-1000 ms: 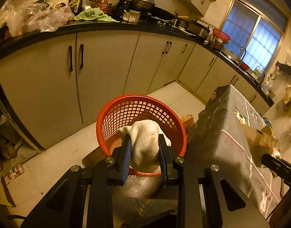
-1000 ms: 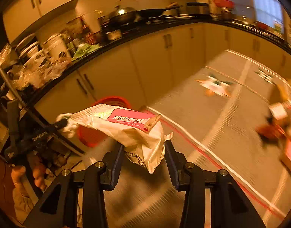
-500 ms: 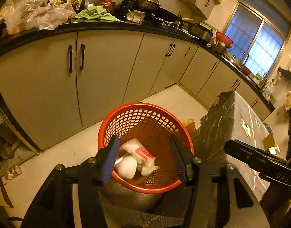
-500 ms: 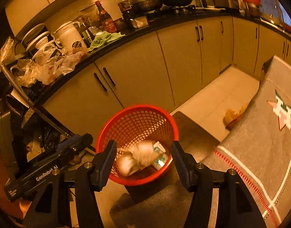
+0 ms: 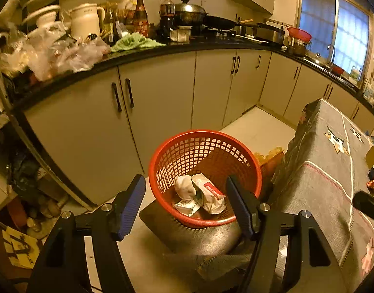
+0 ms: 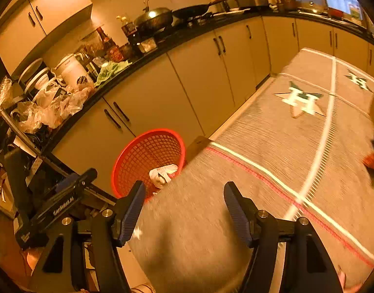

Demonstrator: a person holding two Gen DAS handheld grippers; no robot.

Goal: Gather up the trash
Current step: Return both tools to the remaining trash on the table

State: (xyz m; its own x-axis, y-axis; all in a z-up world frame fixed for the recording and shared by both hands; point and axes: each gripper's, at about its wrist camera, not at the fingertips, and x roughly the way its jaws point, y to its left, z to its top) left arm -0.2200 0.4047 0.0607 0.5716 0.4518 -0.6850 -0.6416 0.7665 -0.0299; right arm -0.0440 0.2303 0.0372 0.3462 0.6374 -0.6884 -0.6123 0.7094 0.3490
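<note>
Trash: your crumpled wrappers [image 5: 200, 195] lie in the basket, beyond your fingertips.
Left gripper [image 5: 187, 202]: opening, empty.
Right gripper [image 6: 183, 204]: opening, empty, above the tablecloth [image 6: 272, 146].
Red basket [image 5: 162, 151]: holds wrappers only.

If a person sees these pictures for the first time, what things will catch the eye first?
First the red mesh basket on the floor before the pale cabinets, with crumpled white trash at its bottom. Next the grey tablecloth with star emblems, right of the basket. Both grippers are opening, with nothing between their fingers.
</note>
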